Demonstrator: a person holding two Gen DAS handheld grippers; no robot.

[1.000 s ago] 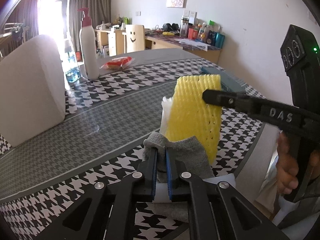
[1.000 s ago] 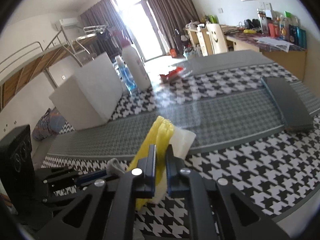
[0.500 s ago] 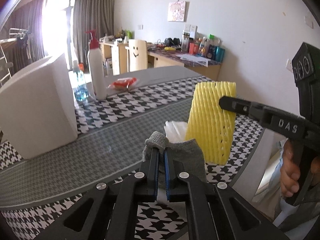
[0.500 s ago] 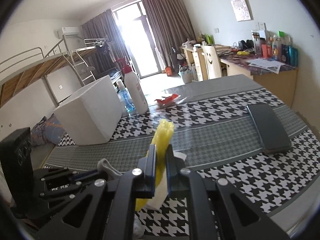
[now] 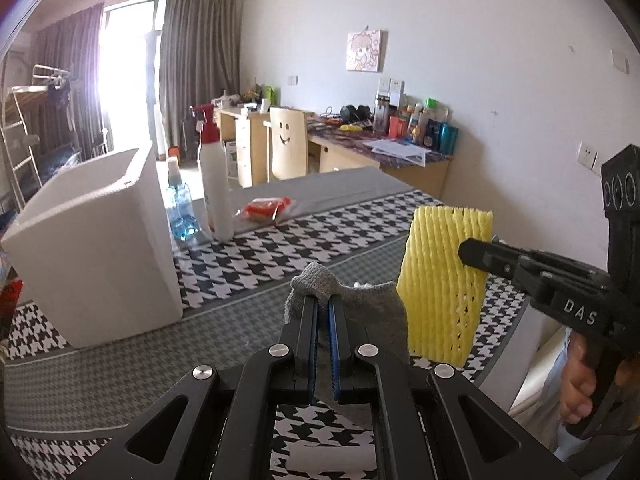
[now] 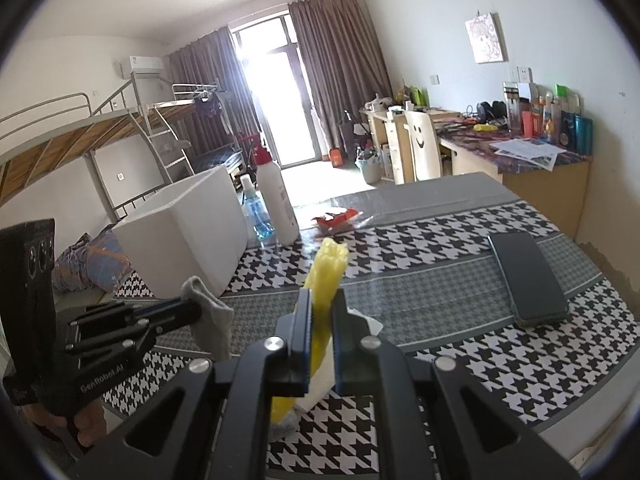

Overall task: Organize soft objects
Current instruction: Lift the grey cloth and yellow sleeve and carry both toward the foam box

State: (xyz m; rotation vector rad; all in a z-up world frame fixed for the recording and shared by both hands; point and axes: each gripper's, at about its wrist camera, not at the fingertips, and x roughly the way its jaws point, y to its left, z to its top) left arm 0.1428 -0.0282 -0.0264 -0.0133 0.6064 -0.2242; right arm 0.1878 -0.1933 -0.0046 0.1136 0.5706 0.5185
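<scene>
Yellow foam sleeve [image 5: 446, 280] upright in pinching right jaws (grey sock [image 5: 372, 312] drooping from clamped left jaws).

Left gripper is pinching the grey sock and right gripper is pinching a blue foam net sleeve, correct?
Not quite. The right gripper is shut on a yellow foam net sleeve, not blue, as the left wrist view shows. The left gripper does pinch the grey sock.

The right gripper [image 5: 466, 249] bears raised letters "DAS" on its black arm, at about four o'clock in the left wrist view. In the right wrist view the left gripper [image 6: 188, 307] carries "GenRobot.AI" along its body, at about eight o'clock. Labels on the far bottles are too small to read.
</scene>
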